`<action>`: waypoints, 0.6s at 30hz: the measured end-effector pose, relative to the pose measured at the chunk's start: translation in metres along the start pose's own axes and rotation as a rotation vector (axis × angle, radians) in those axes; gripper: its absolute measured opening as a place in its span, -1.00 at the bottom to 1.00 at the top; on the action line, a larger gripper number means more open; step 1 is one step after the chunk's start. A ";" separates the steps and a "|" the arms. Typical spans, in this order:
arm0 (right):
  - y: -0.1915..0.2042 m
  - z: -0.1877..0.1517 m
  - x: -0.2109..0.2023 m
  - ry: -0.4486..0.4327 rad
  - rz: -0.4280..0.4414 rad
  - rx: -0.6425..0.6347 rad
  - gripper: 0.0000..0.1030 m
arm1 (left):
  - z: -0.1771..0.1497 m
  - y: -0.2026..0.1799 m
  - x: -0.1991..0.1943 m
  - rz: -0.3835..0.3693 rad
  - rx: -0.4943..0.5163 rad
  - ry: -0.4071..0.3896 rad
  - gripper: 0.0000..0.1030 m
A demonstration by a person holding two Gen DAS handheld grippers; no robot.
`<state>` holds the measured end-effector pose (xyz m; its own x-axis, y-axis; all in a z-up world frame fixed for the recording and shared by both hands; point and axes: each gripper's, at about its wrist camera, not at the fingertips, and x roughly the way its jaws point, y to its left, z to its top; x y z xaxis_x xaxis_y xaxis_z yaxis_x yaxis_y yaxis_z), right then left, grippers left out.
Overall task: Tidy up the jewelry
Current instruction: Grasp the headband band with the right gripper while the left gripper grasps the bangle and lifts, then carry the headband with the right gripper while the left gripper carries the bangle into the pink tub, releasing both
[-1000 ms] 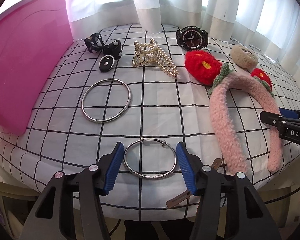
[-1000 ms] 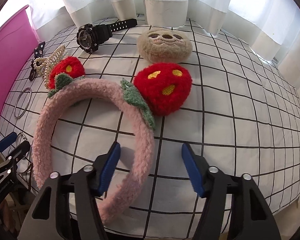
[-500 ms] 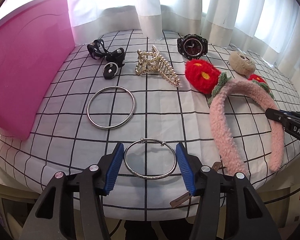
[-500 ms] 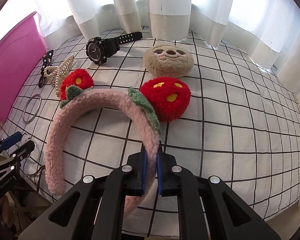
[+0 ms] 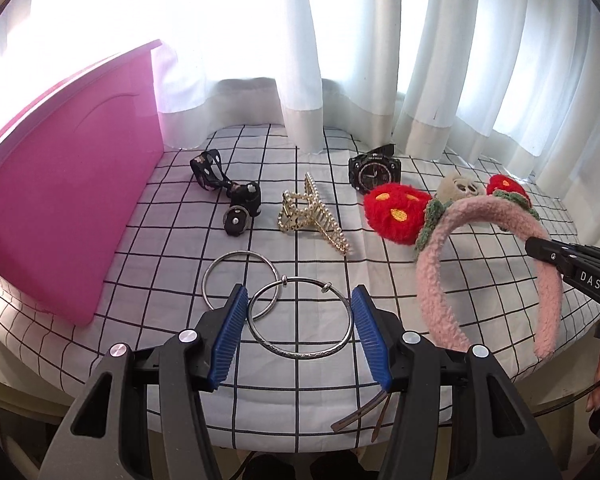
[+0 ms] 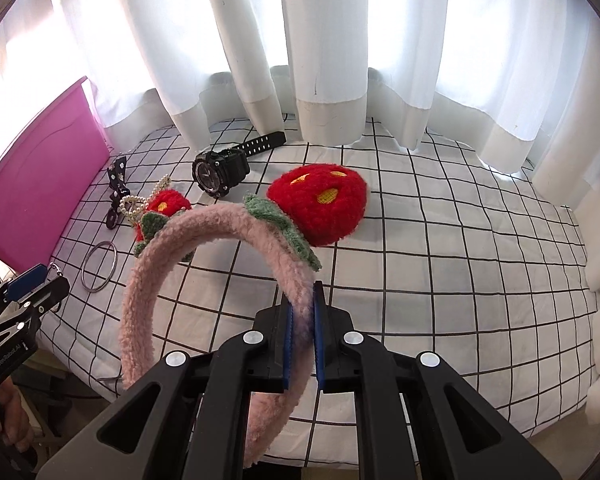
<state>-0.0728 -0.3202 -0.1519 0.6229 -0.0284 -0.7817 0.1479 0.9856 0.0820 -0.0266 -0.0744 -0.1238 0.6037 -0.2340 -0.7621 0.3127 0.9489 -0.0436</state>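
My right gripper (image 6: 301, 322) is shut on the pink fuzzy headband (image 6: 204, 226) with red strawberry pompoms and holds it lifted off the table; it also shows in the left wrist view (image 5: 456, 224). My left gripper (image 5: 298, 320) holds a thin silver bangle (image 5: 300, 316) between its blue pads, raised above the cloth; its jaws stand wide around the ring. A second silver bangle (image 5: 236, 276) lies on the checked cloth. A pink box (image 5: 60, 208) stands at the left.
On the checked tablecloth (image 5: 180, 240) lie a gold pearl hair claw (image 5: 312, 216), a black dotted hair tie (image 5: 228, 188), a black watch (image 5: 374, 172) and a beige plush face (image 5: 458, 186). White curtains hang behind. The table edge is close in front.
My right gripper closed on the headband and lifted it. My left gripper rose with the silver bangle between its pads, which now overlaps the other bangle in view.
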 end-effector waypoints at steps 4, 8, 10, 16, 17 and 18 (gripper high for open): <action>0.006 0.012 -0.020 -0.043 0.005 0.001 -0.83 | 0.016 0.007 -0.018 -0.005 -0.009 -0.048 0.01; 0.018 0.027 -0.042 -0.089 0.017 -0.004 -0.83 | 0.035 0.019 -0.042 -0.004 -0.022 -0.113 0.01; 0.027 0.037 -0.055 -0.121 0.027 -0.012 -0.83 | 0.045 0.029 -0.054 0.001 -0.037 -0.142 0.01; 0.071 0.077 -0.088 -0.232 0.092 -0.053 -0.83 | 0.075 0.073 -0.102 0.026 -0.104 -0.253 0.01; 0.081 0.086 -0.092 -0.250 0.111 -0.062 -0.83 | 0.080 0.081 -0.110 0.035 -0.112 -0.273 0.01; 0.091 0.094 -0.095 -0.267 0.131 -0.072 -0.83 | 0.085 0.090 -0.118 0.048 -0.118 -0.293 0.01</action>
<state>-0.0467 -0.2434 -0.0120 0.8143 0.0658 -0.5767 0.0045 0.9928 0.1197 -0.0074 0.0207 0.0166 0.8064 -0.2234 -0.5475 0.2021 0.9743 -0.0998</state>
